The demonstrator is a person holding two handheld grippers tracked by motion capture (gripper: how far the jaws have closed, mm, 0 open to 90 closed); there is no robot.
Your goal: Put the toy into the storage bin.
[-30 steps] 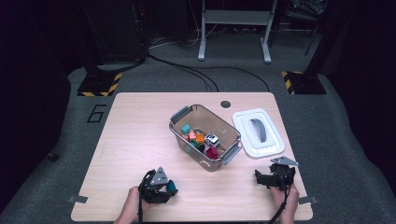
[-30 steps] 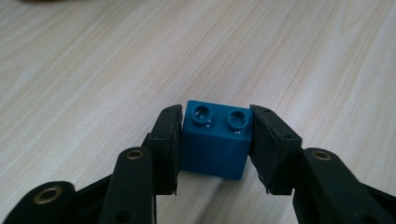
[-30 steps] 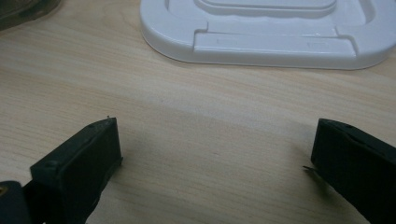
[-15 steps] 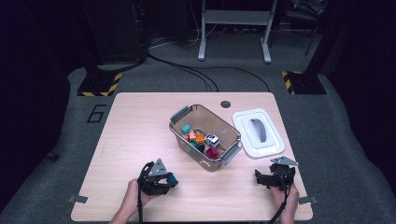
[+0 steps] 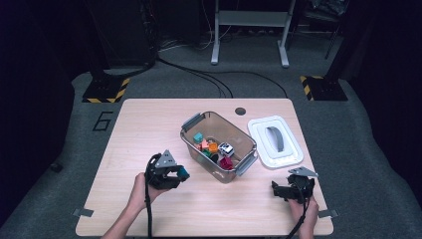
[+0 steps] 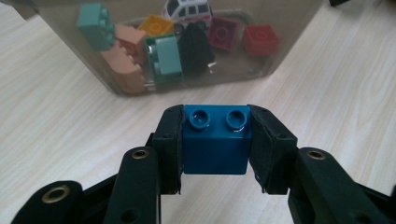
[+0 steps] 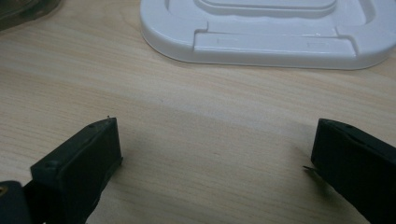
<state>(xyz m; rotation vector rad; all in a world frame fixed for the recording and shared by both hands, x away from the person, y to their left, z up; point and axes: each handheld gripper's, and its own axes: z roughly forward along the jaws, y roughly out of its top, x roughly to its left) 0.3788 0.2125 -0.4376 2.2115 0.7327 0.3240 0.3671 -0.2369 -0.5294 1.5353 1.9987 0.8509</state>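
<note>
Wooden table (image 5: 149,124) — blue brick (image 6: 215,138) clamped in left hand-held gripper (image 6: 215,144).

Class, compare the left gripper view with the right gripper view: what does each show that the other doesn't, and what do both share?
Left gripper view alone: a blue two-stud brick clamped in the left gripper, and the clear bin holding bricks and a toy car. Right gripper view alone: the white lid lying flat beyond the open, empty right gripper. Shared: the wooden table.
</note>
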